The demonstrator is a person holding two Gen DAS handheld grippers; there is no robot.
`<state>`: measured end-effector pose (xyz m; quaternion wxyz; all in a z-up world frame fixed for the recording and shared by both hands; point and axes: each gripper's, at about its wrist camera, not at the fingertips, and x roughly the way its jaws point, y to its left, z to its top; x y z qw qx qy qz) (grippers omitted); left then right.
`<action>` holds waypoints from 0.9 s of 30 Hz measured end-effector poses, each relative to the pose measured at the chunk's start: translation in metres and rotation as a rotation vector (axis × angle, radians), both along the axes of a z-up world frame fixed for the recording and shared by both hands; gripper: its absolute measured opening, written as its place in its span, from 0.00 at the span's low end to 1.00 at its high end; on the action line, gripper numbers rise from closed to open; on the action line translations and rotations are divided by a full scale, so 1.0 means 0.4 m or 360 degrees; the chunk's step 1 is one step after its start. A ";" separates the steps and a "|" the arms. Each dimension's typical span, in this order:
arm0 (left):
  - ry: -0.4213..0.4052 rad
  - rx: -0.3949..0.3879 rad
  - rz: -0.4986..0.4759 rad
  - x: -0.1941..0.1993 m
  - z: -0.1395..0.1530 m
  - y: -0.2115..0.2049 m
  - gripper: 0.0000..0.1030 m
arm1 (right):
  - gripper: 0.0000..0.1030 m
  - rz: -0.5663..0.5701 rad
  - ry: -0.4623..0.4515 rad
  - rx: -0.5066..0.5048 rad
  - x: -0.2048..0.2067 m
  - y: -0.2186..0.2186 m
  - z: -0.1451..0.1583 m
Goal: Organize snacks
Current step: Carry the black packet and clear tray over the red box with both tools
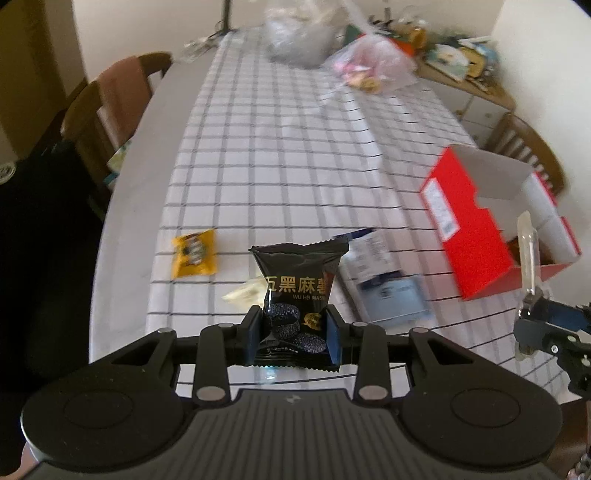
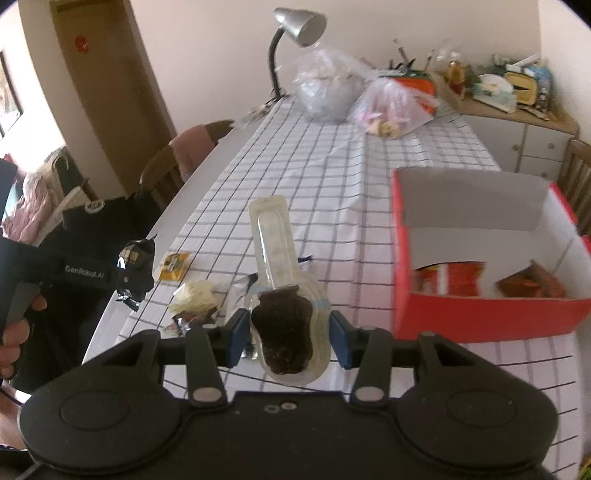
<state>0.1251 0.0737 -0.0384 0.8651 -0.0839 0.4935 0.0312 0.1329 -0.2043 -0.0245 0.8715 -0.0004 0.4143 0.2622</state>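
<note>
My left gripper [image 1: 293,332] is shut on a black sesame snack packet [image 1: 299,291], held above the checked tablecloth; it shows at the left of the right wrist view [image 2: 135,273]. My right gripper [image 2: 288,332] is shut on a clear plastic packet with a dark snack inside [image 2: 280,317], held above the table, left of the open red box [image 2: 480,317]. The packet also shows at the right of the left wrist view [image 1: 528,251], in front of the red box [image 1: 476,236]. The box holds several orange-red packets [image 2: 454,280].
A yellow packet [image 1: 194,253], a pale wrapper [image 1: 245,291] and a blue-white packet [image 1: 384,280] lie on the tablecloth [image 1: 280,155]. Plastic bags [image 2: 388,103] and a desk lamp [image 2: 295,33] stand at the far end. Wooden chairs [image 1: 107,107] flank the table.
</note>
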 end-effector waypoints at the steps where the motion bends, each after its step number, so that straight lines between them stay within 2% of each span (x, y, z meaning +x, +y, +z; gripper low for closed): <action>1: -0.0008 0.0000 -0.0018 0.004 0.008 -0.019 0.34 | 0.44 -0.0010 -0.0009 0.0006 0.001 -0.019 0.007; 13: -0.0088 0.0000 -0.0217 0.078 0.079 -0.310 0.34 | 0.44 -0.0135 -0.0082 0.0037 0.070 -0.229 0.047; 27: -0.0042 0.0014 -0.0337 0.215 0.054 -0.590 0.34 | 0.44 -0.0266 0.0001 0.0021 0.233 -0.439 0.001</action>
